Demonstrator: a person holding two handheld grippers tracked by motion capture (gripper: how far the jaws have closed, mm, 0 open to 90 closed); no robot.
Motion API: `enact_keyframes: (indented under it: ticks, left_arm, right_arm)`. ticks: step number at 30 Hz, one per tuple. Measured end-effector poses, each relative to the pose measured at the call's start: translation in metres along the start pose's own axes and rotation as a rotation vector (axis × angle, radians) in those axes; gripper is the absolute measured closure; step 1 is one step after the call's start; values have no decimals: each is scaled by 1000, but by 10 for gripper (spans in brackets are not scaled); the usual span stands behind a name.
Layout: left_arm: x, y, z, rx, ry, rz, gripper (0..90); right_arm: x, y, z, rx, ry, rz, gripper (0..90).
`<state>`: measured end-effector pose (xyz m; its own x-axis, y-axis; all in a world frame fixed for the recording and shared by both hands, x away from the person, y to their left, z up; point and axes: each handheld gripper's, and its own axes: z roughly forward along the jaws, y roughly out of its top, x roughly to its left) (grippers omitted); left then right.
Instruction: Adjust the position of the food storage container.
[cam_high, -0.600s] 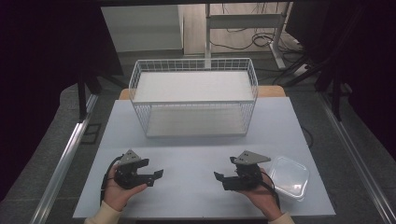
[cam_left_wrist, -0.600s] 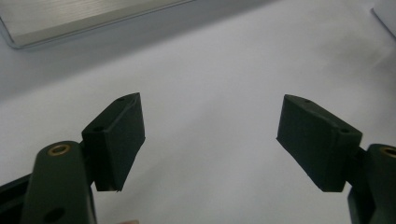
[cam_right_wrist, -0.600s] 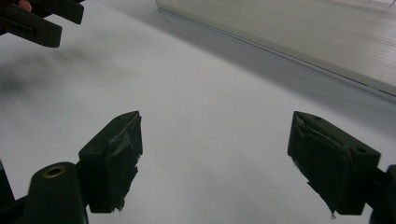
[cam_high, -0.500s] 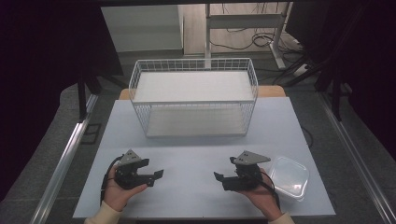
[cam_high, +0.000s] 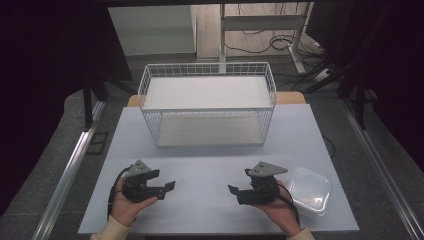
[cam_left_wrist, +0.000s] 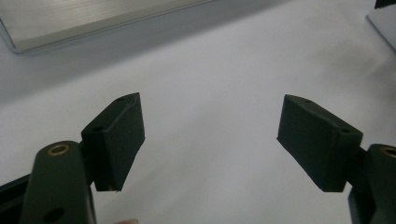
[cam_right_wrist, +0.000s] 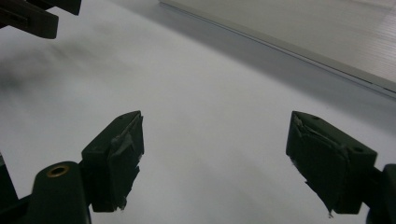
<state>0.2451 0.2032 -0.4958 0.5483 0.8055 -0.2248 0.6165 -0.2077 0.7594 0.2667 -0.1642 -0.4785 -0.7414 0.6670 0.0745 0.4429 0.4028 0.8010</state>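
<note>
My left gripper (cam_high: 162, 181) rests low over the near left of the white table (cam_high: 210, 165), held in a hand, pointing toward the middle. Its jaws stand wide apart with nothing between them (cam_left_wrist: 210, 135). My right gripper (cam_high: 239, 182) sits at the near right and points back toward the left one. It is open as well, with bare table between its pads (cam_right_wrist: 215, 149). The left gripper's tip (cam_right_wrist: 32, 16) shows at the top left of the right gripper view.
A white wire basket (cam_high: 207, 107) stands at the back middle of the table; its base edge (cam_left_wrist: 93, 23) (cam_right_wrist: 303, 28) shows in both gripper views. A clear plastic container (cam_high: 311, 191) lies just right of my right hand, near the table's right edge.
</note>
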Motion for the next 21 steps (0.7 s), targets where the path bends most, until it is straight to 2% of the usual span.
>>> enact_keyframes:
  ticks: [3, 7, 11, 16, 17, 21]
  left_arm:
    - [-2, 4, -3, -13, 0, 7, 224]
    - [-1, 6, -9, -39, -3, 5, 226]
    - [1, 5, -9, -20, -13, 8, 226]
    - [3, 6, -12, -16, -7, 12, 227]
    - [3, 6, -13, -21, -5, 0, 227]
    - [6, 8, -12, -4, -5, 3, 227]
  right_arm:
    - [0, 4, -4, -8, 1, 8, 205]
    - [-1, 17, -12, 0, -8, 54, 218]
    - [-2, 26, -22, 11, -28, 60, 240]
    - [-8, 27, -35, 10, -60, 61, 260]
    - [-13, 26, -45, -4, -79, 62, 273]
    - [-26, 24, -65, -24, -106, 68, 296]
